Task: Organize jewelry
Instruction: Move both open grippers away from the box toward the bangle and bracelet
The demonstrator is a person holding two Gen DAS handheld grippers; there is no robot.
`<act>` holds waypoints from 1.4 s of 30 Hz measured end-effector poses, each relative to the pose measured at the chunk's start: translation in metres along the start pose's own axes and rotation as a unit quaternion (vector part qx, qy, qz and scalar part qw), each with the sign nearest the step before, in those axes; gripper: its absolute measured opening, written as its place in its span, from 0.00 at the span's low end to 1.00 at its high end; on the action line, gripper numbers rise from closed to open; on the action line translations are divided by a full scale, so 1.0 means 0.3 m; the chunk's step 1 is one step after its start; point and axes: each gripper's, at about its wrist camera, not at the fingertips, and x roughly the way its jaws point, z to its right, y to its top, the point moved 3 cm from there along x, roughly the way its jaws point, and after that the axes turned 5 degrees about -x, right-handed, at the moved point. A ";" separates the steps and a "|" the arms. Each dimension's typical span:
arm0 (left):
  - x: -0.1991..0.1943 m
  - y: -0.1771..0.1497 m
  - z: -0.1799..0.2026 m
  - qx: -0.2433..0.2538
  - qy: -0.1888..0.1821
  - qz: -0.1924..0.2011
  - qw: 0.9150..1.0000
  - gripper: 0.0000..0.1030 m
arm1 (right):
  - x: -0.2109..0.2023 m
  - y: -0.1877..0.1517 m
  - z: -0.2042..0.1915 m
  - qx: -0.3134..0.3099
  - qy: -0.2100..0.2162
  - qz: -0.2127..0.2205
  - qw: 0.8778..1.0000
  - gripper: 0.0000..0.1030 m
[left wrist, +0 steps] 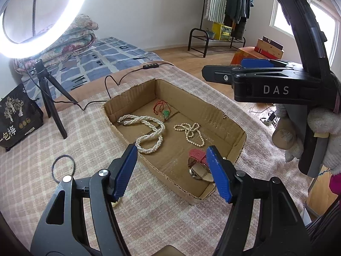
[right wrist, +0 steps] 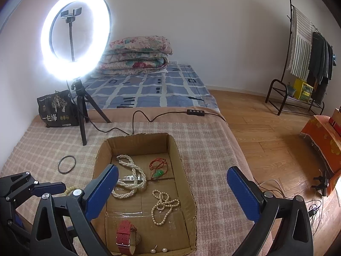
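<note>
A shallow cardboard box (left wrist: 226, 115) (right wrist: 185, 183) lies on the plaid blanket. It holds a thick twisted pearl necklace (left wrist: 149, 130) (right wrist: 130, 181), a thin pearl strand (left wrist: 191, 132) (right wrist: 163, 204), a red cord with a green pendant (left wrist: 163, 108) (right wrist: 158, 168), a red-strap watch (left wrist: 198, 162) (right wrist: 124, 236) and two pearl studs (right wrist: 158, 250). My left gripper (left wrist: 172, 170) is open and empty over the box's near edge. My right gripper (right wrist: 172, 194) is open and empty above the box; it shows at the right of the left wrist view (left wrist: 251, 70).
A dark bangle (left wrist: 63, 168) (right wrist: 67, 164) lies on the blanket left of the box. A lit ring light on a tripod (right wrist: 82, 106), its cable and a black snack bag (right wrist: 56, 108) stand behind. Folded quilts, a clothes rack (right wrist: 307, 64) and wood floor lie beyond.
</note>
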 end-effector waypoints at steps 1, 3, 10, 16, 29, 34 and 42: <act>-0.006 0.000 -0.001 0.000 0.001 0.001 1.000 0.67 | -0.005 0.001 -0.003 0.001 -0.002 0.000 1.000 1.00; -0.023 -0.001 -0.009 0.000 0.003 0.003 1.000 0.67 | -0.018 0.003 -0.009 0.004 -0.004 0.001 1.000 1.00; -0.098 -0.009 -0.061 -0.005 0.015 0.012 1.000 0.67 | -0.106 0.014 -0.054 0.003 -0.019 0.011 1.000 1.00; -0.172 -0.035 -0.139 -0.014 0.032 0.021 0.999 0.67 | -0.189 0.023 -0.107 -0.003 -0.017 0.028 0.999 1.00; -0.250 -0.076 -0.340 -0.058 0.069 0.026 0.996 0.67 | -0.320 0.030 -0.262 -0.035 -0.013 0.052 0.998 1.00; -0.259 -0.075 -0.400 -0.075 0.079 0.029 0.994 0.67 | -0.341 0.022 -0.329 -0.057 -0.009 0.056 0.997 1.00; -0.274 -0.072 -0.541 -0.124 0.088 0.034 0.988 0.67 | -0.347 -0.018 -0.388 -0.055 0.011 0.051 0.997 1.00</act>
